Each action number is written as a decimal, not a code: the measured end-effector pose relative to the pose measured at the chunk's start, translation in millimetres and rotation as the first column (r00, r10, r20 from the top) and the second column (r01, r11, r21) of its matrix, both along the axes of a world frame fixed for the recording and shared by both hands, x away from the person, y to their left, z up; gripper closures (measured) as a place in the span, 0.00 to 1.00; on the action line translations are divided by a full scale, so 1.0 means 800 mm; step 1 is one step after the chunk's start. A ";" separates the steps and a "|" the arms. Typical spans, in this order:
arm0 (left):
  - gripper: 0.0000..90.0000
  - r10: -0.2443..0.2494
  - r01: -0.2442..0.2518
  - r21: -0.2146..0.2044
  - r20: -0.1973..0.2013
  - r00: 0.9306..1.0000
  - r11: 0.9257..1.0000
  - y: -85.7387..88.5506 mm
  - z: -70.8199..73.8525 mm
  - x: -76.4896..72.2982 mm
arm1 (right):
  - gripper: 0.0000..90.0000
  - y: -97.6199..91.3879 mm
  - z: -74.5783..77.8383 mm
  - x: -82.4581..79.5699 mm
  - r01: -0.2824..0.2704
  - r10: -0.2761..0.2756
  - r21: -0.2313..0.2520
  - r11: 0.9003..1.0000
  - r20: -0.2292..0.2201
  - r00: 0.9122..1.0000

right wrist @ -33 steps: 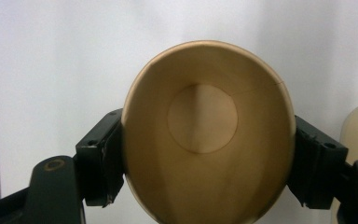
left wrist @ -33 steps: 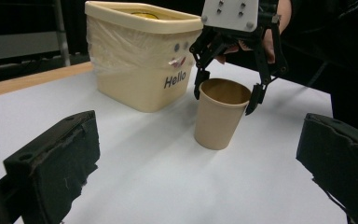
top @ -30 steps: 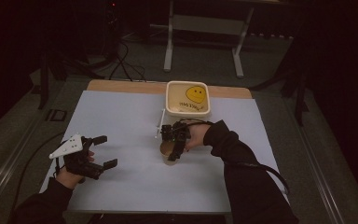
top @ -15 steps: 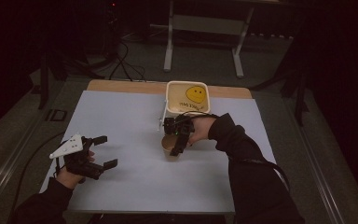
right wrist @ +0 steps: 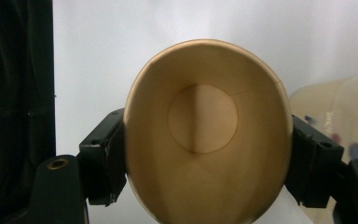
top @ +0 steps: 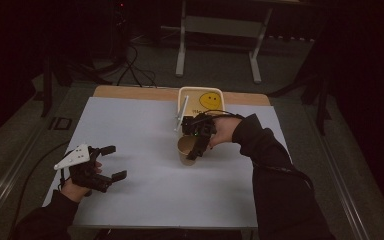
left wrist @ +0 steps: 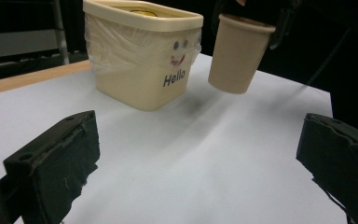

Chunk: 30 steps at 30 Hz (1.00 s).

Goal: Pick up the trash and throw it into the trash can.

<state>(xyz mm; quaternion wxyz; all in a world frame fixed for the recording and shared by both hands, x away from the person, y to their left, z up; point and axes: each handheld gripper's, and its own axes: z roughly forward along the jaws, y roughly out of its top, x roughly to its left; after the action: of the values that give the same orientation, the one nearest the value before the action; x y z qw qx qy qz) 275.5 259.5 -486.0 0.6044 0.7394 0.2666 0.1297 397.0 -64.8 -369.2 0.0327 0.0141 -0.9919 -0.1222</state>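
Note:
A brown paper cup (top: 184,146) hangs just above the white table sheet, tilted, with its mouth facing the right gripper's camera. My right gripper (top: 195,149) is shut on the cup (right wrist: 205,135), one jaw on each side of it near the rim. In the left gripper view the cup (left wrist: 238,53) floats clear of the sheet, beside a cream bin (left wrist: 142,60) marked "Hello". That bin (top: 203,100) has a smiley face on top and stands at the table's far edge. My left gripper (top: 114,162) rests open at the near left, nothing between its jaws.
White paper (top: 145,135) covers the wooden table (top: 130,91). A white strip (top: 180,115) leans at the bin's left side. A metal stand (top: 217,30) and cables (top: 130,70) lie on the floor beyond the table.
The right gripper has carried the cup a little away from the person, toward the bin, and lifted it off the sheet. The left gripper has stayed put.

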 end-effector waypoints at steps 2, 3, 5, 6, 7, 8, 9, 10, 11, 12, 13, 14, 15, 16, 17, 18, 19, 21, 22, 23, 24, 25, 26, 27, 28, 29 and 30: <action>0.01 -0.001 0.001 -0.002 -0.001 1.000 1.000 0.000 0.000 0.000 | 0.29 -0.001 0.011 -0.001 -0.002 0.002 0.002 1.000 -0.001 1.000; 0.01 -0.001 0.001 -0.001 0.000 1.000 1.000 0.000 0.000 0.000 | 0.29 -0.002 0.014 -0.001 -0.003 0.003 0.002 1.000 0.003 1.000; 0.01 -0.002 0.002 -0.005 -0.001 1.000 1.000 0.000 0.000 0.000 | 0.29 -0.002 0.021 -0.001 -0.006 0.006 0.007 1.000 0.012 1.000; 0.01 -0.002 0.002 -0.003 -0.001 1.000 1.000 0.000 0.000 0.000 | 0.29 -0.002 0.024 -0.001 -0.006 0.006 0.008 1.000 0.012 1.000; 0.01 -0.002 0.002 -0.003 -0.001 1.000 1.000 0.000 0.000 0.000 | 0.29 -0.003 0.027 -0.001 -0.008 0.008 0.010 1.000 0.017 1.000; 0.01 -0.002 0.002 -0.004 -0.002 1.000 1.000 0.000 0.000 0.000 | 0.29 -0.003 0.031 -0.001 -0.006 0.006 0.013 1.000 0.019 1.000; 0.01 -0.002 0.002 -0.003 -0.002 1.000 1.000 0.000 0.000 0.000 | 0.29 -0.004 0.034 0.000 -0.005 0.004 0.015 1.000 0.019 1.000; 0.01 -0.002 0.002 -0.003 -0.002 1.000 1.000 0.000 0.000 0.000 | 0.29 -0.004 0.037 0.000 -0.002 0.002 0.018 1.000 0.020 1.000; 0.01 -0.002 0.002 -0.003 -0.002 1.000 1.000 0.000 0.000 0.000 | 0.29 -0.005 0.040 0.002 0.000 -0.001 0.017 1.000 0.025 1.000; 0.01 -0.002 0.002 -0.002 -0.002 1.000 1.000 0.000 0.000 0.000 | 0.29 -0.005 0.043 0.002 0.004 -0.005 0.014 1.000 0.025 1.000; 0.01 -0.003 0.003 -0.003 -0.002 1.000 1.000 0.000 0.000 0.000 | 0.29 -0.006 0.046 0.003 0.009 -0.009 0.013 1.000 0.029 1.000; 0.01 -0.004 0.004 -0.003 -0.003 1.000 1.000 0.000 -0.001 0.000 | 0.29 -0.006 0.049 0.005 0.011 -0.012 0.015 1.000 0.030 0.999; 0.01 -0.004 0.004 -0.003 -0.004 1.000 1.000 0.000 -0.001 0.000 | 0.29 -0.006 0.052 0.005 0.014 -0.014 0.016 1.000 0.026 1.000; 0.01 -0.004 0.004 -0.003 -0.004 1.000 1.000 0.000 -0.001 0.000 | 0.29 -0.006 0.056 0.006 0.012 -0.012 0.020 1.000 0.032 0.999; 0.01 -0.005 0.005 -0.004 -0.005 1.000 1.000 0.000 -0.001 0.000 | 0.29 -0.006 0.060 0.007 0.016 -0.017 0.020 1.000 0.030 0.999; 0.01 -0.004 0.004 -0.004 -0.006 1.000 1.000 0.000 -0.001 0.000 | 0.29 -0.006 0.063 0.007 0.013 -0.013 0.019 1.000 0.034 0.999; 0.01 -0.005 0.005 -0.004 -0.005 1.000 1.000 0.000 -0.001 0.001 | 0.29 -0.006 0.067 0.007 0.011 -0.012 0.021 1.000 0.037 0.999; 0.01 -0.004 0.004 -0.005 -0.006 1.000 1.000 0.000 -0.001 0.000 | 0.29 -0.006 0.073 0.008 0.011 -0.012 0.027 1.000 0.036 0.999; 0.01 -0.004 0.004 -0.007 -0.006 1.000 1.000 0.000 -0.001 0.000 | 0.29 -0.006 0.076 0.009 0.010 -0.011 0.028 1.000 0.041 0.999; 0.01 -0.005 0.005 -0.008 -0.006 1.000 1.000 0.001 -0.001 0.000 | 0.29 -0.006 0.078 0.010 0.011 -0.012 0.030 0.999 0.041 0.999; 0.01 -0.004 0.004 -0.007 -0.005 1.000 1.000 0.001 -0.001 0.000 | 0.29 -0.007 0.080 0.011 0.015 -0.016 0.030 0.999 0.044 0.999; 0.01 -0.005 0.005 -0.007 -0.005 1.000 1.000 0.001 -0.001 0.000 | 0.29 -0.007 0.082 0.013 0.013 -0.015 0.030 0.999 0.047 0.999; 0.01 -0.005 0.005 -0.009 -0.006 1.000 1.000 0.001 -0.001 0.000 | 0.29 -0.008 0.084 0.014 0.017 -0.018 0.032 0.999 0.044 0.999; 0.01 -0.004 0.004 -0.009 -0.007 1.000 1.000 0.001 -0.001 0.000 | 0.29 -0.008 0.086 0.015 0.021 -0.023 0.032 0.999 0.049 0.999; 0.01 -0.005 0.005 -0.010 -0.008 1.000 1.000 0.001 -0.001 0.001 | 0.29 -0.009 0.088 0.017 0.021 -0.023 0.035 0.999 0.050 0.999; 0.01 -0.005 0.005 -0.011 -0.009 1.000 1.000 0.001 -0.001 0.001 | 0.29 -0.009 0.089 0.018 0.025 -0.027 0.034 0.999 0.047 0.999; 0.01 -0.004 0.004 -0.011 -0.008 1.000 1.000 0.001 -0.001 0.001 | 0.29 -0.009 0.091 0.020 0.026 -0.028 0.036 0.999 0.052 0.998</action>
<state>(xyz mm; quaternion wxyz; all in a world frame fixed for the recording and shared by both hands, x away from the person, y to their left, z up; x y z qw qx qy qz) 276.0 260.1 -486.8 0.6076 0.7372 0.2681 0.1240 413.0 -72.3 -296.6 0.0048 0.0043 -0.9902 -0.1398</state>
